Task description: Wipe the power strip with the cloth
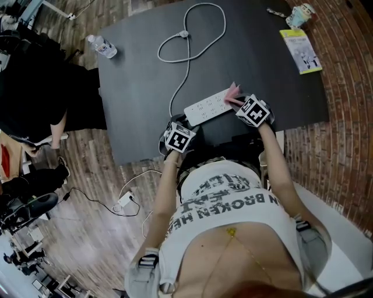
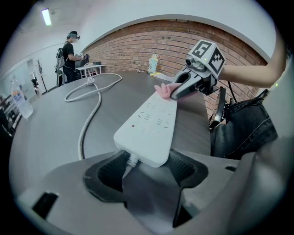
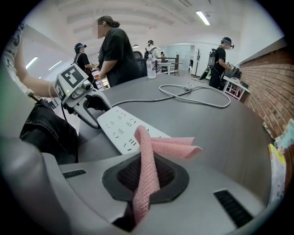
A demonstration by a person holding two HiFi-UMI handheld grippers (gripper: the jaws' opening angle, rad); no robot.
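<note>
A white power strip (image 1: 207, 106) lies near the front edge of the dark table (image 1: 140, 81). Its white cable (image 1: 186, 55) loops away toward the back. My left gripper (image 1: 179, 122) is shut on the strip's cable end; in the left gripper view the strip (image 2: 149, 121) sits pinched between both jaws (image 2: 144, 160). My right gripper (image 1: 237, 102) is shut on a pink cloth (image 1: 233, 92) at the strip's other end. In the right gripper view the cloth (image 3: 154, 149) folds out of the jaws and drapes over the strip (image 3: 120, 127).
A water bottle (image 1: 102, 46) lies at the table's back left. A yellow-green booklet (image 1: 301, 49) and a small cup (image 1: 298, 14) are at the back right. A brick wall runs along the right. Several people stand at other tables behind.
</note>
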